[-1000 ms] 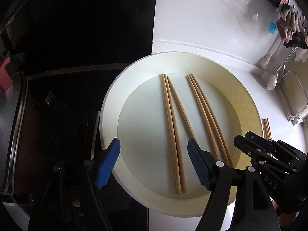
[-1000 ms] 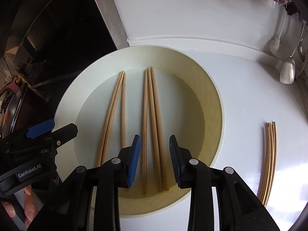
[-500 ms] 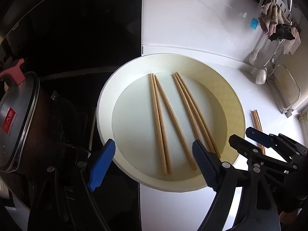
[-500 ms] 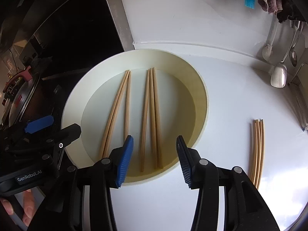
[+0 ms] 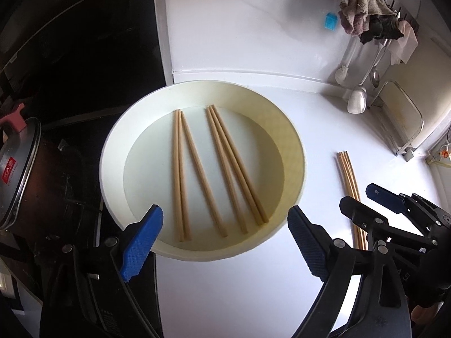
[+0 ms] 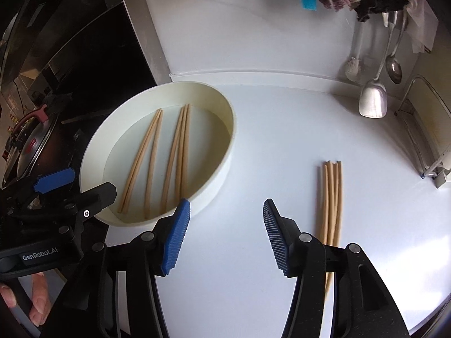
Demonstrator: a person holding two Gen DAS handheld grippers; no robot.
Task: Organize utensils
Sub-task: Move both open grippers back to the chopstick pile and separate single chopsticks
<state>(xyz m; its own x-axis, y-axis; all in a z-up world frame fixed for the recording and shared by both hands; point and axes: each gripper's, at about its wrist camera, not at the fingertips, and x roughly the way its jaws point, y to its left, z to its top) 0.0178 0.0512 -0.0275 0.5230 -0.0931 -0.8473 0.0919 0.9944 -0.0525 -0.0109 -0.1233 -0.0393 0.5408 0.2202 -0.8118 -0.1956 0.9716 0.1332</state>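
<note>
We are holding the left gripper (image 5: 225, 242) and the right gripper (image 6: 225, 235) above the white tabletop (image 6: 253, 129), both empty, fingers spread; they have just been opening. Six chopsticks (image 5: 214, 169) are lying in the round tray (image 5: 293, 146) near the tabletop's left edge, side by side, probably so they are staying sorted together. Four more chopsticks (image 6: 332, 197) are waiting loose toward the right edge. Compared with a second ago, both grippers are farther back from the tray, and the right one is now facing the loose bundle.
</note>
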